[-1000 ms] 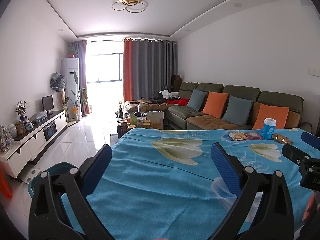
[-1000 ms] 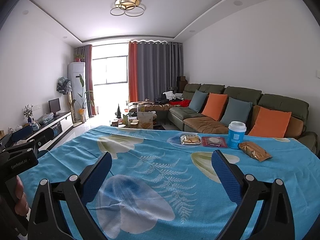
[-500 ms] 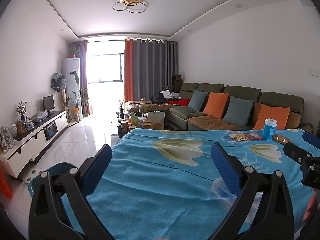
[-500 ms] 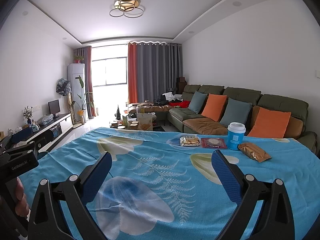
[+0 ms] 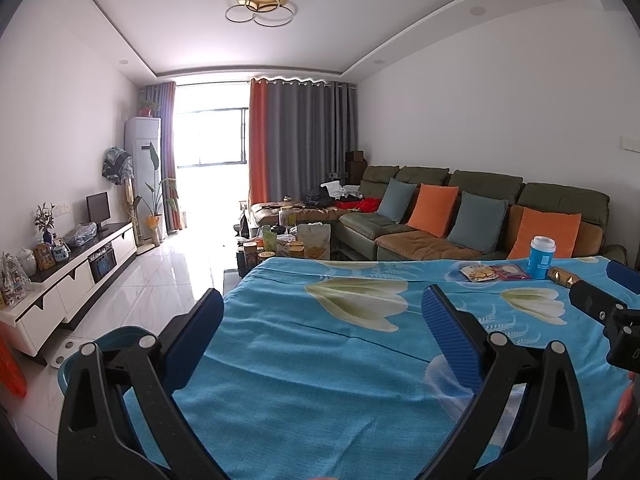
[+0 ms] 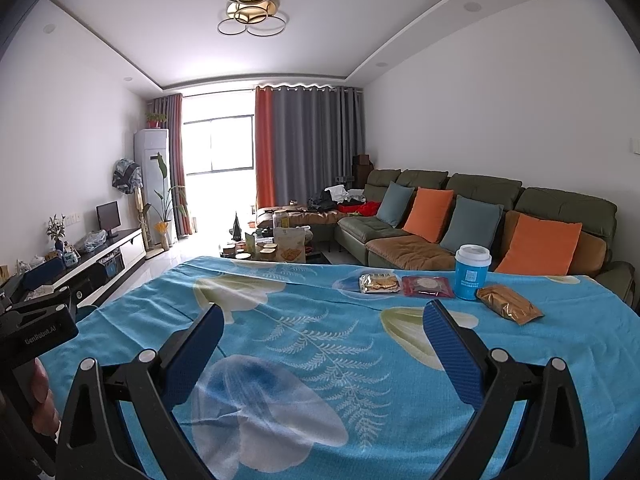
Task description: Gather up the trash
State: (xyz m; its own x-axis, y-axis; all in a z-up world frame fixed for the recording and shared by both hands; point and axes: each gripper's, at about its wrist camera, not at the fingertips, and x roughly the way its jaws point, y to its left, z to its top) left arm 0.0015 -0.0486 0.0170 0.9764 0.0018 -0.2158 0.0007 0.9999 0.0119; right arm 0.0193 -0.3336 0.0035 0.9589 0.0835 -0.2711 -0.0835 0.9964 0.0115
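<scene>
Your right gripper [image 6: 320, 344] hangs with its jaws wide apart and nothing between them, low over the near part of the tabletop [image 6: 280, 320]. Your left gripper [image 5: 320, 336] is the same, spread and empty, over the near left corner. Neither one touches any trash yet.

The trash sits in a row toward the far right edge: a cracker pack [image 6: 379, 282], a red wrapper [image 6: 427, 286] just beside it, a blue cup [image 6: 472, 278] with a white lid, and a brown packet [image 6: 509, 309] nearest the right edge.

The cup is the likeliest trouble. It stands upright between the red wrapper and the brown packet, so a finger that sweeps in for either flat piece may knock it over, and if any liquid remains it will soak the cloth. Consider lifting it first, gripping around the body and not the lid, which may pop off.

The flat wrappers lie flush on loose, wrinkled cloth. Close too low and you will probably pinch the fabric with the pack and drag the whole row. The shiny packets may also slip from the pads.

A blue bin [image 5: 104, 340] shows below the left edge; releasing from too far over could miss it.
</scene>
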